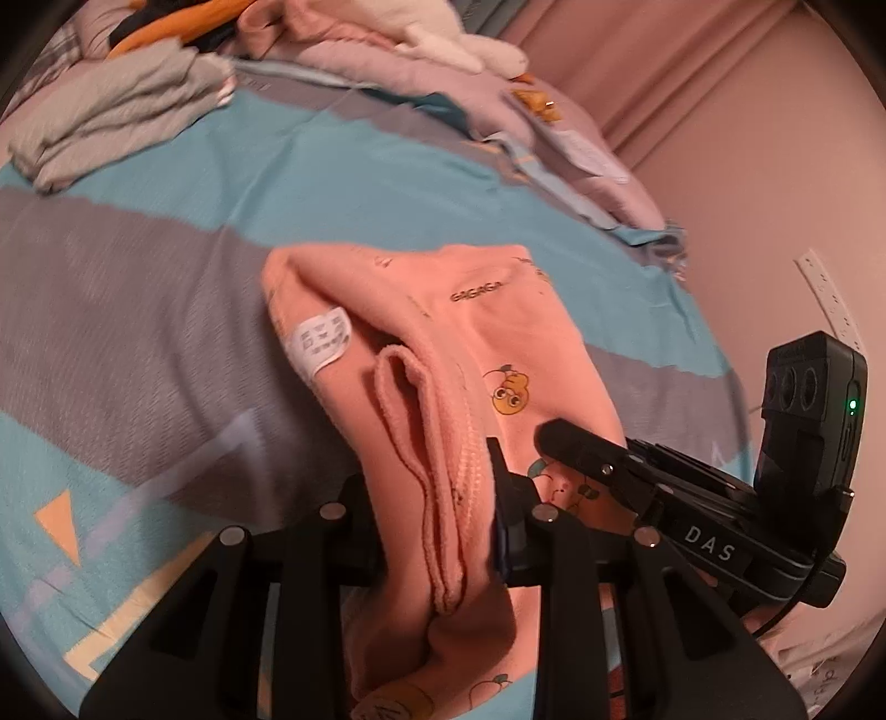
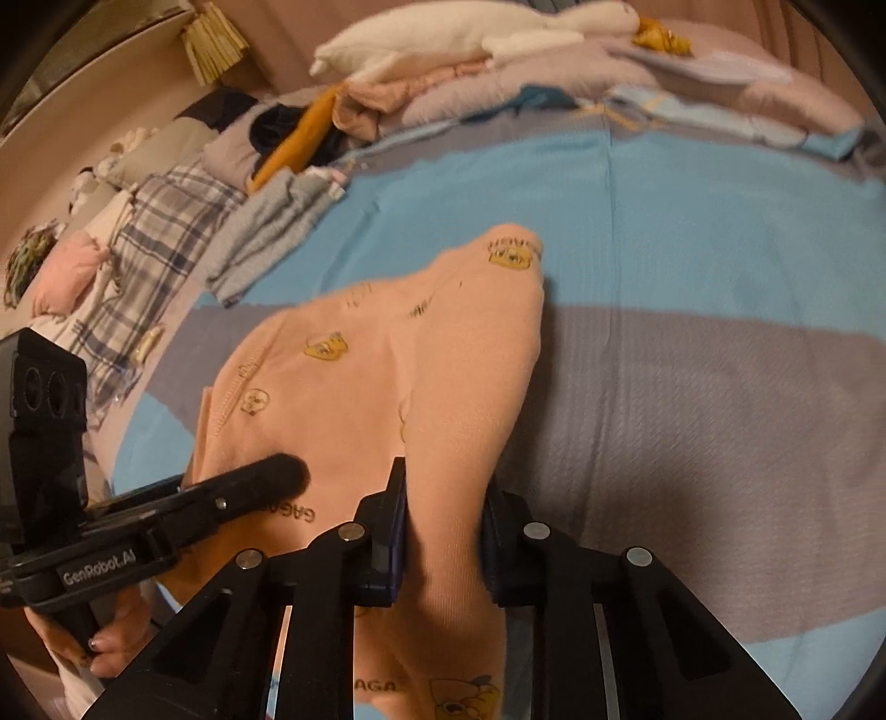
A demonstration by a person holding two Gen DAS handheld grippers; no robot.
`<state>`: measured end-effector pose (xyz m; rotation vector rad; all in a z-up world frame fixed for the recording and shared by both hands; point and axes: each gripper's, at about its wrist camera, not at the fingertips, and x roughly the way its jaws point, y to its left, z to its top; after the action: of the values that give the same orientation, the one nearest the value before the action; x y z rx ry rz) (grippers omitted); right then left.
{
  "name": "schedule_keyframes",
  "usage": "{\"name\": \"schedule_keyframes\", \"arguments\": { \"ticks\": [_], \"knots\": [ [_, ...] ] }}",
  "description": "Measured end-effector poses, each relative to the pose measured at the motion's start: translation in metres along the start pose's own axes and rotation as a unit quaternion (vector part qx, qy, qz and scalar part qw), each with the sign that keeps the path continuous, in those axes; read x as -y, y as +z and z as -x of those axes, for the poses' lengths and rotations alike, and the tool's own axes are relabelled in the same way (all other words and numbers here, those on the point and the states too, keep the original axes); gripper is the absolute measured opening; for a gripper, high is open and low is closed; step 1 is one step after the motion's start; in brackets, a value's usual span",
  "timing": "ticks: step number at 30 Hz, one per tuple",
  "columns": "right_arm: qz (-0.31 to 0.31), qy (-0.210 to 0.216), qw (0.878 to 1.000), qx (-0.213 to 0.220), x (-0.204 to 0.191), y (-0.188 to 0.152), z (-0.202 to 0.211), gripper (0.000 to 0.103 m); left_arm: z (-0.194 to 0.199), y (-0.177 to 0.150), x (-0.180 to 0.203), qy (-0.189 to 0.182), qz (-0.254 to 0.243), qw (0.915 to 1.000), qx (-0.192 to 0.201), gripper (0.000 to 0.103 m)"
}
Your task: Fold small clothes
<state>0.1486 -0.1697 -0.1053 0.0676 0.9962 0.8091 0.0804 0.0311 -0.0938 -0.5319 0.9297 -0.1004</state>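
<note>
A small peach-pink garment with cartoon prints and a white care label is lifted off the bedspread near me. My left gripper is shut on a bunched, folded edge of it. In the right wrist view the same garment drapes away from my right gripper, whose blue pads pinch another part of its edge. Each view also shows the other gripper from the side: the right gripper's fingertip against the cloth, and the left gripper's fingertip likewise. A hand holds the left handle.
The bedspread has blue and grey bands. A folded grey garment lies at the far left. Piled clothes, a plaid cloth, pillows and a white plush toy line the far side. A pink curtain hangs to the right.
</note>
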Motion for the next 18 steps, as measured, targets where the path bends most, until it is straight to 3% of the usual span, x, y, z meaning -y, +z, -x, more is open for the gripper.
{"name": "schedule_keyframes", "arguments": {
  "ticks": [9,18],
  "knots": [
    [0.004,-0.022,0.998,0.057,0.014,0.012,0.045,0.023,0.004,0.013,0.047,-0.031,-0.036,0.9985,0.027,0.028],
    [-0.022,-0.051,0.995,0.079,0.044,0.011,0.062,0.023,-0.021,0.018,0.082,-0.035,-0.066,0.9970,0.021,0.029]
  ]
}}
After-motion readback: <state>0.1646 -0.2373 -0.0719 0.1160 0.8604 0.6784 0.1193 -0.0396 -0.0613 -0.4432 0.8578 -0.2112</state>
